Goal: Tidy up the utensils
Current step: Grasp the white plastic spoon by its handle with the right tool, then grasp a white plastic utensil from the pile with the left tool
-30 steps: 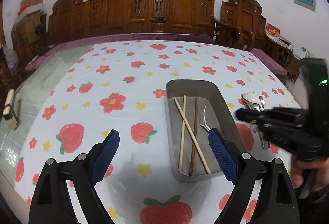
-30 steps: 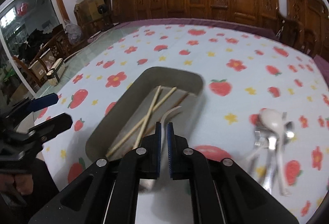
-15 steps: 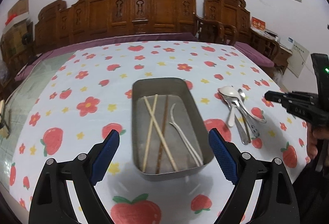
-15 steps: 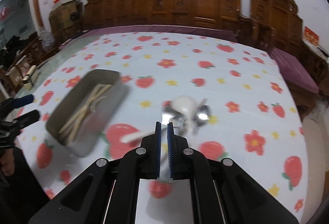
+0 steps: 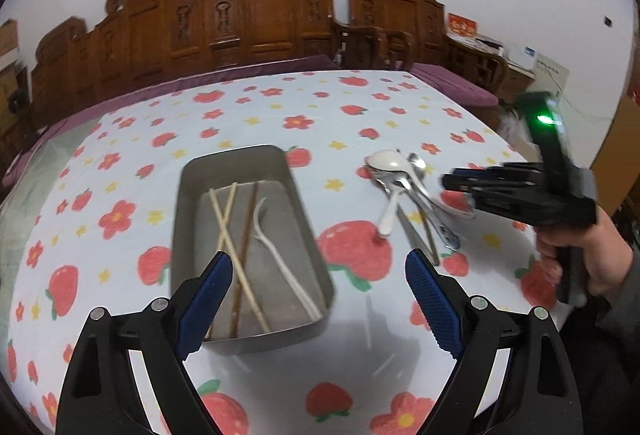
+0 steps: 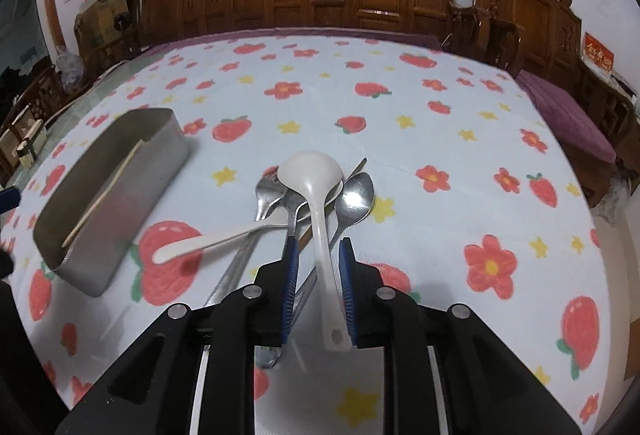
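Carved wooden chairs stand behind the worktop [image 5: 248,107], which carries a strawberry-printed cloth. From the left wrist, the left tongs [image 5: 316,271] are spread wide and empty above the metal tray [image 5: 304,219]; chopsticks [image 5: 230,219] and a white fork [image 5: 280,259] lie inside it. From the right wrist, the right tongs [image 6: 318,263] are opening, with the white spoon [image 6: 320,219] handle between the blue pads, over the pile of metal spoons [image 6: 352,199] beside the tray.

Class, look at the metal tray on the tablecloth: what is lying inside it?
Inside the metal tray: two pale chopsticks crossed, one dark chopstick and a white curved utensil. The left gripper's finger hides the near corner.
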